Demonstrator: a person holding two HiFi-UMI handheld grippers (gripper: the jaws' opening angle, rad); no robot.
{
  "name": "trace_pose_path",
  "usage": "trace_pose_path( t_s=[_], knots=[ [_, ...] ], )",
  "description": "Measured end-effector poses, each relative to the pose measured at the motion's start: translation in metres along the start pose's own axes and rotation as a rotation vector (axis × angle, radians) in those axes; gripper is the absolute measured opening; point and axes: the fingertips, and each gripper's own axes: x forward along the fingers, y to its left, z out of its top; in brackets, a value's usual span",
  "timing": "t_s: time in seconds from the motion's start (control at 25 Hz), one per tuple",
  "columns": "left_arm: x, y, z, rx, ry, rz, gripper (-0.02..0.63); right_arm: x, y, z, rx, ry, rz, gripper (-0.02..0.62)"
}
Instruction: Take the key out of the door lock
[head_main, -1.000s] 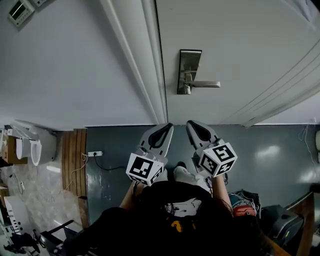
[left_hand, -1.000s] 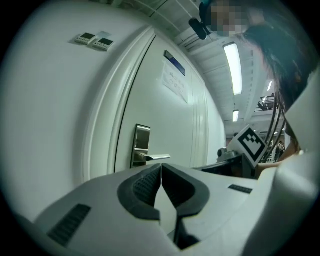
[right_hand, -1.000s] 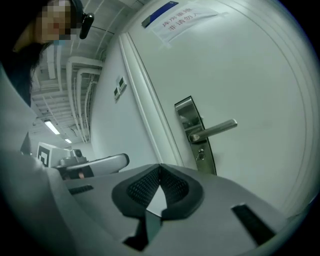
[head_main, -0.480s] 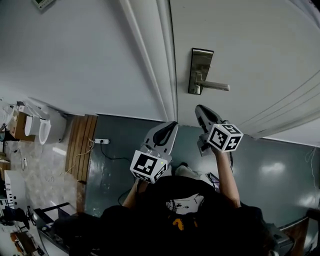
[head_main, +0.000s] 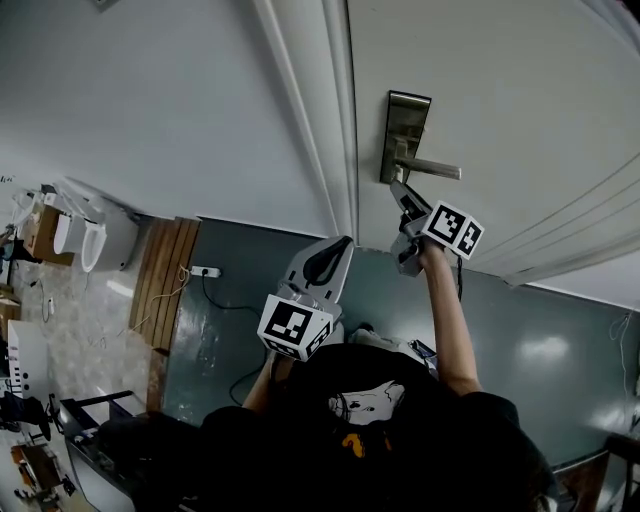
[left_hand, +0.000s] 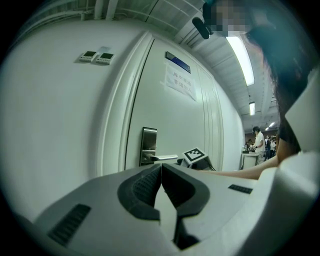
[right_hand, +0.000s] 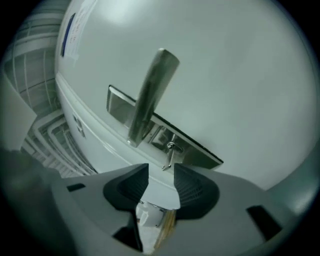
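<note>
White door (head_main: 500, 90) ahead. On my right gripper (right_hand: 160, 169) the jaws had just spread, empty, to admit the key (right_hand: 168, 159) hanging from the lock (right_hand: 176, 148) just beyond their tips. The left gripper (left_hand: 161, 167) idled, jaws together.

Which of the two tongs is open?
The right tongs, at the lock: jaws just opening, nothing between them, key just ahead; the left tongs are shut.

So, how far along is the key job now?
Nothing is finished: the key sits in the lock plate under the handle. In hand: the right gripper lines up on it, jaws just opened, nothing between them. To do: close on the key, pull it out. The left gripper is shut.
</note>
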Motion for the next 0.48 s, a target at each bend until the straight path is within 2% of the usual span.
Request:
trace_pose_path(
  t_s=[0.2,0.24,0.32,0.48],
  knots=[
    [-0.002,-0.003,0.003,0.015,-0.001,0.011,0.01,0.015,-0.013,0.015,0.218,-0.062,0.028,0.141],
    [-0.002,-0.003,0.002,0.018,0.0,0.014,0.009,0.018,-0.017,0.016,0.249,-0.072,0.027,0.119],
    [-0.001,-0.002,0.001,0.026,0.004,0.02,0.009,0.022,-0.024,0.018,0.29,-0.09,0.028,0.074],
    [-0.003,0.004,0.002,0.035,0.009,0.038,0.01,0.029,-0.023,0.016,0.355,-0.1,0.074,0.063]
  ],
)
